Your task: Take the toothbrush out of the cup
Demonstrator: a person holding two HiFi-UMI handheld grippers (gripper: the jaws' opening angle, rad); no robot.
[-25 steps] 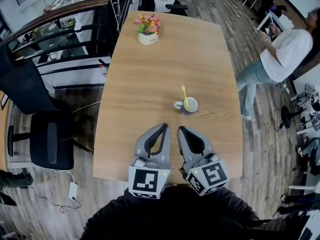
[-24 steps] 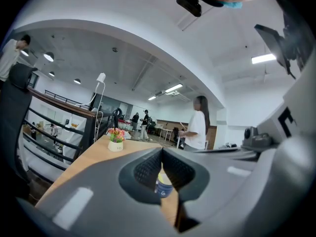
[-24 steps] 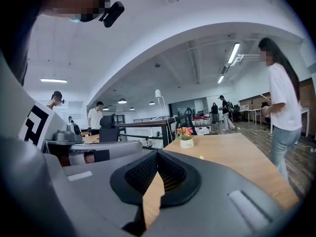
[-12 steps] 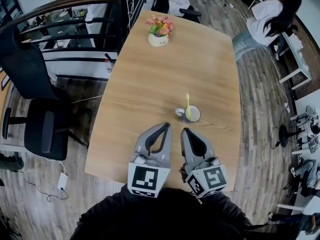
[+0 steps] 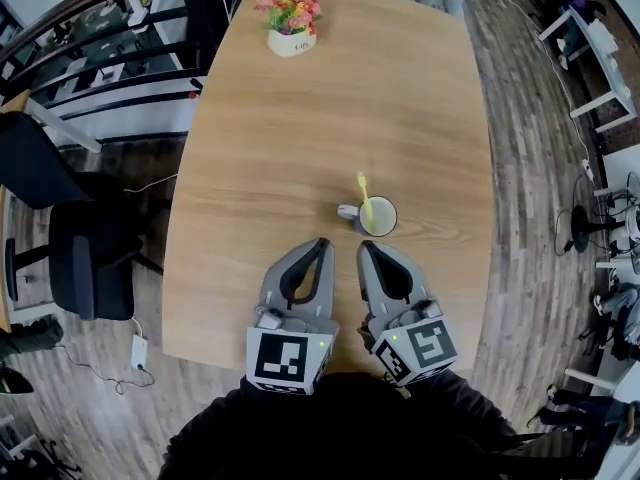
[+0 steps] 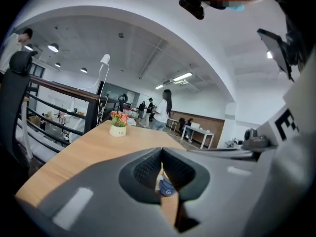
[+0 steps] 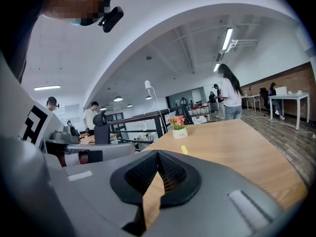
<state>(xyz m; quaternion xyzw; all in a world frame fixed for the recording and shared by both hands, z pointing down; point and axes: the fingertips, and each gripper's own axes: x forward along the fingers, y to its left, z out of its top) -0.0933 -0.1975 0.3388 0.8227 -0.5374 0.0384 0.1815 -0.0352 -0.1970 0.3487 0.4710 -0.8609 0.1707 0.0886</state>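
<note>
Pale wood fills the middle of the head view: a long, smooth tabletop [image 5: 290, 148] with rounded corners, its near edge running just beneath the two grippers and its long sides dropping to a plank floor [image 5: 530, 238]. Most of the board lies bare, so open room stretches ahead and to both sides of the cup. A small round mug-like cup with a pale inside and a side handle [image 5: 378, 216] stands on the right half of the near part of the table, well in from every edge, handle turned toward the left. The slim yellow toothbrush [image 5: 365, 196] stands in it, leaning over the rim toward the far end. The grey left gripper [image 5: 322, 243] and the grey right gripper [image 5: 366, 246] lie side by side and apart; the right one's tip is near the cup without touching it. Both pairs of fingers are pressed together at the tips with nothing held; the ribbed inner pads frame only bare table. Through the left gripper's loop the cup [image 6: 167, 186] shows ahead. At the far end sits a white pot of pink and orange flowers [image 5: 290, 18], well apart from the cup. A black office chair [image 5: 88, 263] and a dark railing [image 5: 110, 53] stand off the left side.
</note>
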